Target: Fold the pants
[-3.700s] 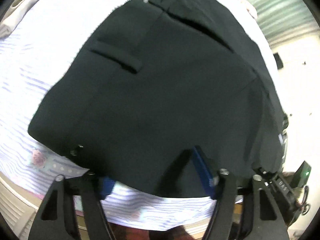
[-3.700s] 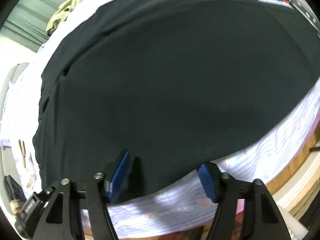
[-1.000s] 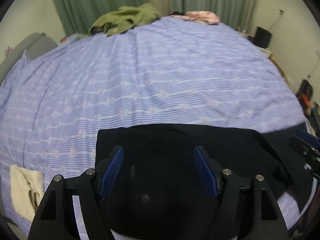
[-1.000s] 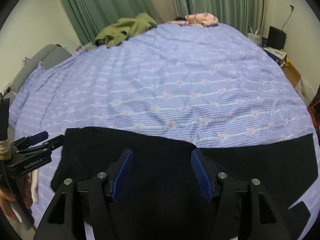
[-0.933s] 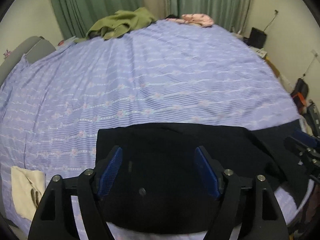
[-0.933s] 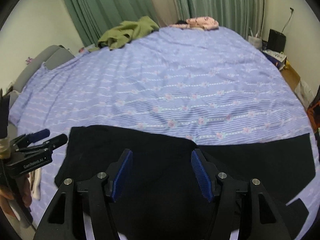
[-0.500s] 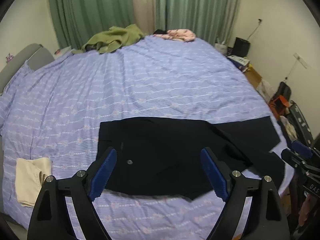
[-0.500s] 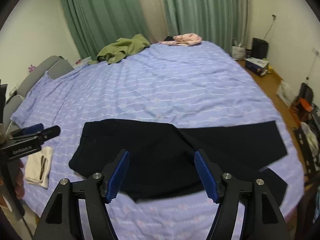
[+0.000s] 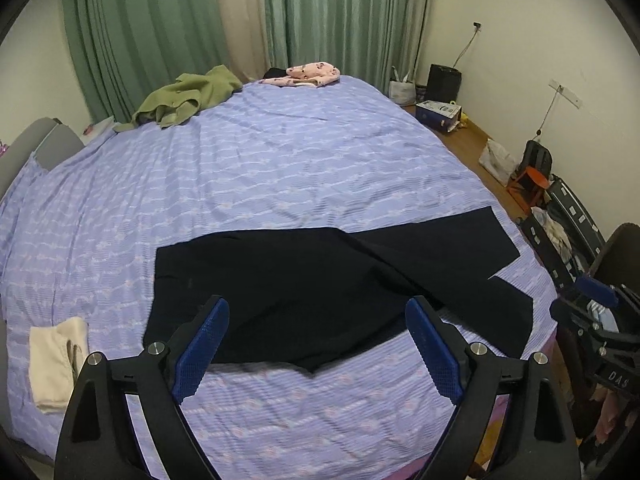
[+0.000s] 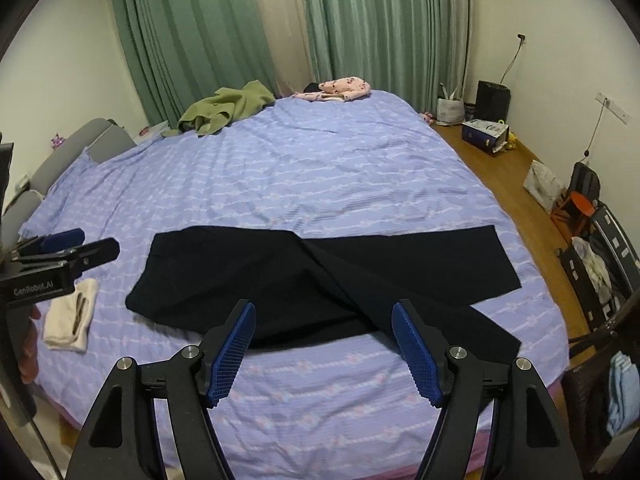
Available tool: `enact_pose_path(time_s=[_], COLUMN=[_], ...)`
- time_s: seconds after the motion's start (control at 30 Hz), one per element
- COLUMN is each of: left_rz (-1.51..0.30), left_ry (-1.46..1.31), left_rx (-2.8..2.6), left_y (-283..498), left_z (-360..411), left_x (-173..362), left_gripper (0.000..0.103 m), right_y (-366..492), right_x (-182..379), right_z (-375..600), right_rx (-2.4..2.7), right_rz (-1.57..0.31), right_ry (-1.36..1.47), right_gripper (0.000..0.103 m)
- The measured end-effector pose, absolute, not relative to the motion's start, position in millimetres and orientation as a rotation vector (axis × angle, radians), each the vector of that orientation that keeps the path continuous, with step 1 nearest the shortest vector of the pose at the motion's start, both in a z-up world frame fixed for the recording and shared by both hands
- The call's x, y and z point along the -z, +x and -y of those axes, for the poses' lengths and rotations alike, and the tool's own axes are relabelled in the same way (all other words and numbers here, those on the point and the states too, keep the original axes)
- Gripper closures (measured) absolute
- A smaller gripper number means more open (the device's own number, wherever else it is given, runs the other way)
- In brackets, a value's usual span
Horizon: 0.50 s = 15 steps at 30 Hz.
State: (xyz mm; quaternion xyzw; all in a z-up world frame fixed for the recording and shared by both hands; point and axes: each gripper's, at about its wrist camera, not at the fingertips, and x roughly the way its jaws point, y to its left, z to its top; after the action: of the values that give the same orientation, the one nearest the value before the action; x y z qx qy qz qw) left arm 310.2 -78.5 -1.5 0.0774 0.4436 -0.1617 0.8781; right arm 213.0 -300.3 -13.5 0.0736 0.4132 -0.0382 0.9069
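At the left of the bed [image 10: 320, 184], near its front edge, a small folded cream cloth [image 10: 70, 314] lies just beside the waist end of the black pants [image 10: 280, 280], which are spread flat on the lilac striped sheet [image 9: 280, 168] with the waistband to the left and the two legs running right. The legs cross over each other: one reaches toward the right edge of the mattress, the other angles down toward the near right corner. The cloth looks thin, soft and limp, light enough to lift from a single edge but sure to sag and slide wherever it is not supported, and it should pinch easily without damage. The firmest holds are likely the waistband, where seams stiffen it, and the two hems at the right. The left gripper [image 9: 316, 344] hangs above the waist half with its blue pads [image 9: 202, 346] spread wide and nothing between them; its jaws have just been opening. The right gripper [image 10: 324, 354] hovers over the crotch and upper legs, likewise parted and empty, its jaws also just opened. Untangling the crossed legs probably comes before any fold.
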Motion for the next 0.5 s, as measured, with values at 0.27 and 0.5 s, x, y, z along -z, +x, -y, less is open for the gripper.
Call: enact_pose_path(time_s=[0.27, 0.5], left_rz=[-1.007, -1.115], left_ry=[0.081, 0.039], left_rx=[0.254, 0.150], left_y=[279, 239], left_z=[160, 218], left_x=[41, 103], left_gripper=[0.012, 0.012], right_y=[205, 202], right_x=[39, 89], right_z=[384, 441], right_rx=[-0.027, -0.122], right_rz=[-0.943, -1.048], right_ry=[0.124, -0.008], right_gripper=[0.031, 0.031])
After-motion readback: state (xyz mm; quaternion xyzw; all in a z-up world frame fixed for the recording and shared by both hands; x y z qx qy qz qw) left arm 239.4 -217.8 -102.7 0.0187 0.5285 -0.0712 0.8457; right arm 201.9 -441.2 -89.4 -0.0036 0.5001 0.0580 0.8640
